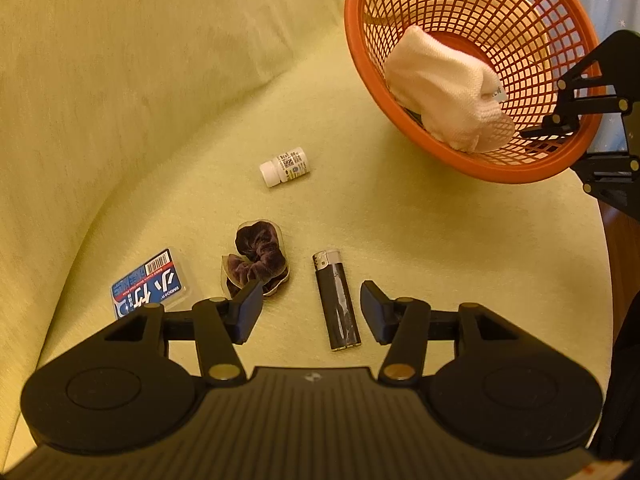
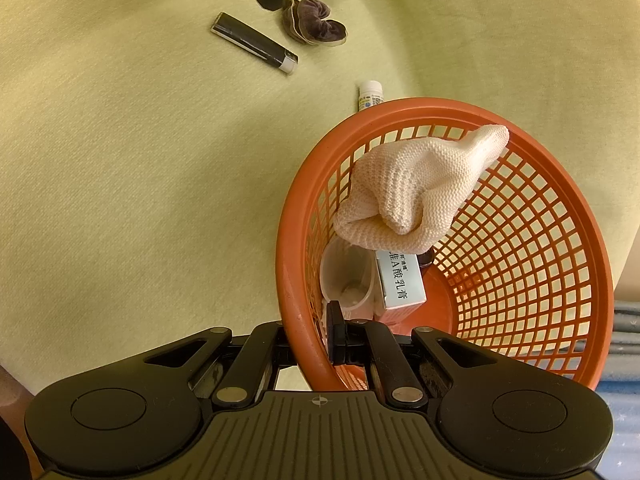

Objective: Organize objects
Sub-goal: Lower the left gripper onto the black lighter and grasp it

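Observation:
My left gripper [image 1: 311, 312] is open just above the yellow-green cloth, a black lighter [image 1: 337, 305] between its fingers and a dark velvet scrunchie [image 1: 256, 265] at its left fingertip. A blue floss box [image 1: 149, 287] lies further left, a small white bottle [image 1: 285, 167] beyond. My right gripper [image 2: 316, 336] is shut on the near rim of the orange basket [image 2: 296, 240], which holds a white knitted sock [image 2: 416, 188], a clear cup [image 2: 348, 276] and a white box [image 2: 400, 280]. The basket [image 1: 408, 128] with the sock [image 1: 444, 92] also shows in the left wrist view.
The cloth-covered round table [image 1: 460, 248] ends at a curved edge on the right. In the right wrist view the lighter [image 2: 256, 42], scrunchie [image 2: 316, 22] and bottle [image 2: 370, 94] lie beyond the basket. Blue fabric [image 2: 624, 336] lies off the table.

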